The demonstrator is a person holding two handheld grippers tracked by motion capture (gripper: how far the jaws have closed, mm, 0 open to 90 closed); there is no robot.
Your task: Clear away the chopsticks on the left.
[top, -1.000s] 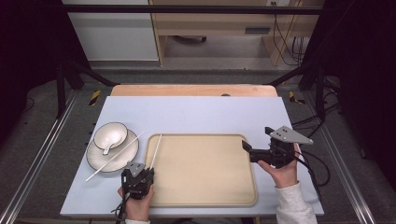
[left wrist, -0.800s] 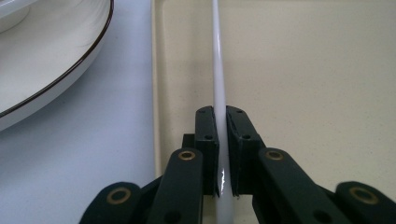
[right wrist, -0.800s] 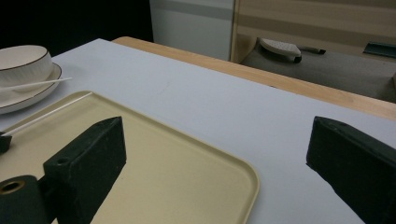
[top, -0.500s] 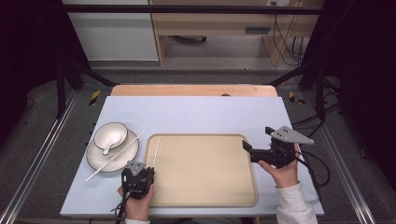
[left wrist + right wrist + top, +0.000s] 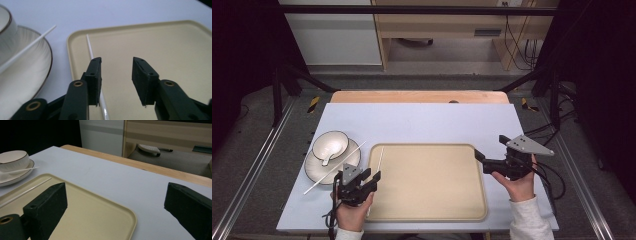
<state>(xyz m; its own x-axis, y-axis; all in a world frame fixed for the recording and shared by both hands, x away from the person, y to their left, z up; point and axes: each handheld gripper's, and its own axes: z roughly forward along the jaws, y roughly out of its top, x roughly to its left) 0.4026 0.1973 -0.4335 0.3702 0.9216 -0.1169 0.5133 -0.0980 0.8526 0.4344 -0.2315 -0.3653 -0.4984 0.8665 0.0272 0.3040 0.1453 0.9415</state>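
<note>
Chopstick (image 5: pixel 90 50) on tray (image 5: pixel 160 40), left claw (image 5: pixel 117 75) agape

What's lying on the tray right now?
One white chopstick lies along the left edge of the tray. Its near end is hidden under the left tool. The rest of the tray looks bare.

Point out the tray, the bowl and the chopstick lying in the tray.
tray (image 5: pixel 432 182), high view, bare middle of its floor
bowl (image 5: pixel 331 145), high view, its inside
chopstick in the tray (image 5: pixel 89 45), left gripper view, far part of its shaft
</note>
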